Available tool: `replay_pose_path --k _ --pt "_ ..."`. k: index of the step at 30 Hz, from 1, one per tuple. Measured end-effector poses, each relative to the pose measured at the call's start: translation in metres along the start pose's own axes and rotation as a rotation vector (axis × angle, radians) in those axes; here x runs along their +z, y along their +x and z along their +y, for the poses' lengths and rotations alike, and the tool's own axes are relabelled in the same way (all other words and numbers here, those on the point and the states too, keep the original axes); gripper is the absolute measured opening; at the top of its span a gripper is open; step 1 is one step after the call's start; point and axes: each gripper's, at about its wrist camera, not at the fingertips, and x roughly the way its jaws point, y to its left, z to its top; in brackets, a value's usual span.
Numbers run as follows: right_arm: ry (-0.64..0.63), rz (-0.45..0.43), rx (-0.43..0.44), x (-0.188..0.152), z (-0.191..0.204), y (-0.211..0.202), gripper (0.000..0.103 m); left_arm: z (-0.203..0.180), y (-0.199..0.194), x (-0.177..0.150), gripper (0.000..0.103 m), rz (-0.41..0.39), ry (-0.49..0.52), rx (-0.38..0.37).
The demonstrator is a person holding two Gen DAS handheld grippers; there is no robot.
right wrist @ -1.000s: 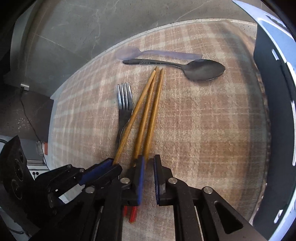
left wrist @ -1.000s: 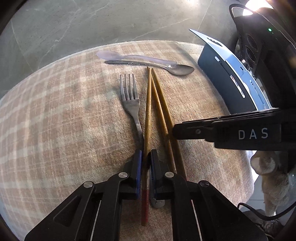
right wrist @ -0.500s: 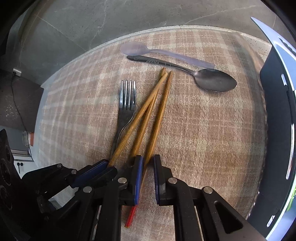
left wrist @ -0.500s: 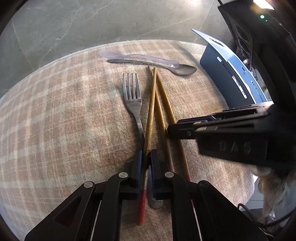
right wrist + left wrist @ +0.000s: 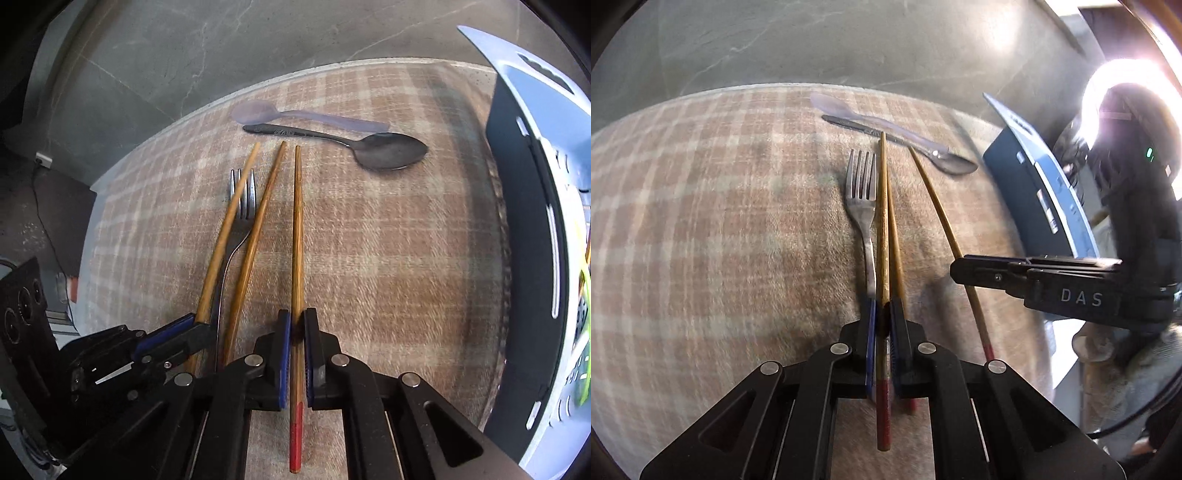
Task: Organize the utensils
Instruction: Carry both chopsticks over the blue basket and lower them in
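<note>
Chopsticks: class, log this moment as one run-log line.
left gripper: shut on chopstick | right gripper: shut on chopstick | third chopstick: beside fork | spoons untouched

Blue holder point(image 5: 517, 236) walls the right; cloth point(image 5: 388, 258) beside it lies free.

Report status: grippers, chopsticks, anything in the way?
Left gripper and right gripper each shut on one chopstick. Third chopstick loose on the plaid cloth, beside the fork. Nothing blocking the blue caddy.
</note>
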Motion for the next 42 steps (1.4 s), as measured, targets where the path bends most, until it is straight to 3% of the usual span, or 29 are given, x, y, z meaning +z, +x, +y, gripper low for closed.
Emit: replay_pose_path --k 8,11,18,29,42 --pt "-0.012 -0.039 0.020 -0.006 -0.001 -0.020 0.006 0.031 -0.020 -0.009 0.006 -0.039 -0.114 -0.033" --pt "-0.023 -0.072 0.031 -0.008 -0.004 -0.038 0.006 0.030 -0.030 -0.007 0.006 -0.057 -0.110 -0.033" --pt "-0.065 -0.166 -0.003 -0.013 -0.008 -0.082 0.006 -0.010 -0.038 0.008 0.006 -0.106 -0.048 -0.074" --pt "-0.061 -0.287 -0.107 -0.022 -0.056 -0.148 0.006 -0.097 -0.022 0.038 0.006 -0.126 0.067 -0.197" --pt "-0.014 -0.312 -0.254 -0.016 -0.119 -0.157 0.006 -0.168 0.023 0.060 0.006 -0.099 0.068 -0.297"
